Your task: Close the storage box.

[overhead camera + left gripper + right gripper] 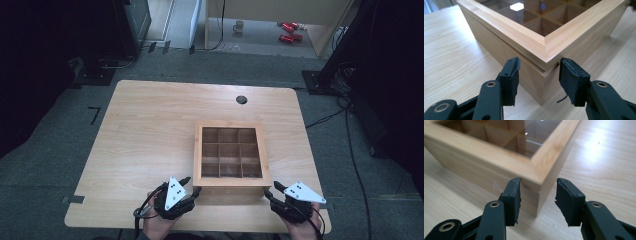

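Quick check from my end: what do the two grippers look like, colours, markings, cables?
Both are black two-jaw tools. The left gripper and right gripper each carry a pale grey triangular plate with small dark dots on top. The jaws end in black pads with ragged edges, and brass-coloured rivets mark their pivots. A dark cable trails from the left one.

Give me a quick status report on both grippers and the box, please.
Left gripper open, straddling the wooden box near-left corner. Right gripper open at near-right corner. Glass lid closed. Nothing in the way.
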A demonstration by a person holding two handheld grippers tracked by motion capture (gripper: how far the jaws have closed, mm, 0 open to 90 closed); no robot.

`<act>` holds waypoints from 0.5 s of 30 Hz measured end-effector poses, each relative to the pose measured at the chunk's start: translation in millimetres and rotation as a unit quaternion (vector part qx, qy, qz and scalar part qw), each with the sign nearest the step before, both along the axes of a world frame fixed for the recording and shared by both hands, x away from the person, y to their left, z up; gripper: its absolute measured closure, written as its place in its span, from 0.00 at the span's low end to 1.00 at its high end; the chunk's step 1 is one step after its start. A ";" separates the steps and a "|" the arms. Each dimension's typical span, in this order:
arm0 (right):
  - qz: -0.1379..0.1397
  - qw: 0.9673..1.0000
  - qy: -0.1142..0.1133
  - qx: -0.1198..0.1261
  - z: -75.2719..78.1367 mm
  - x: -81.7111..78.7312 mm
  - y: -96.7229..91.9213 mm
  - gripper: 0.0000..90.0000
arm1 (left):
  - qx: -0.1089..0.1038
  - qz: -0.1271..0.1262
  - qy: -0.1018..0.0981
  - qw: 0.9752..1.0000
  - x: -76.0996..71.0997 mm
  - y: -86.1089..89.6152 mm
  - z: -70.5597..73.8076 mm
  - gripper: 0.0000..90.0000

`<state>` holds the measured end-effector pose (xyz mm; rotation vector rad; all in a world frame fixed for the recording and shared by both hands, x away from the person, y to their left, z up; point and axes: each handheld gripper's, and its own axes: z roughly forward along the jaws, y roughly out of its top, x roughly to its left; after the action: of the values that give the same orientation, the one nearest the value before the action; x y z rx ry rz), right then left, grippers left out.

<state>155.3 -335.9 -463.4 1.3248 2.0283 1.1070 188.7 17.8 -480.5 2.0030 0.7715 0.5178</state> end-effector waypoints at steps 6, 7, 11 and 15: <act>-0.009 1.000 -0.009 0.016 6.4 -2.6 -9.5 0.57 | -0.025 0.000 -0.010 1.000 -3.1 3.8 8.7 0.55; -0.012 1.000 -0.008 0.018 6.0 -2.4 -10.7 0.56 | -0.027 0.001 -0.011 1.000 -2.9 5.1 9.9 0.55; -0.020 1.000 -0.007 0.021 7.9 1.7 -15.9 0.53 | -0.032 0.008 -0.015 0.999 0.7 8.7 13.8 0.54; -0.024 0.999 -0.010 0.021 11.5 5.8 -18.7 0.51 | -0.040 0.007 -0.018 0.999 3.2 11.3 18.0 0.53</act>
<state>161.1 -354.6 -451.9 1.3709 1.9578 1.1437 191.9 29.1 -462.5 1.9117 0.7741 0.5219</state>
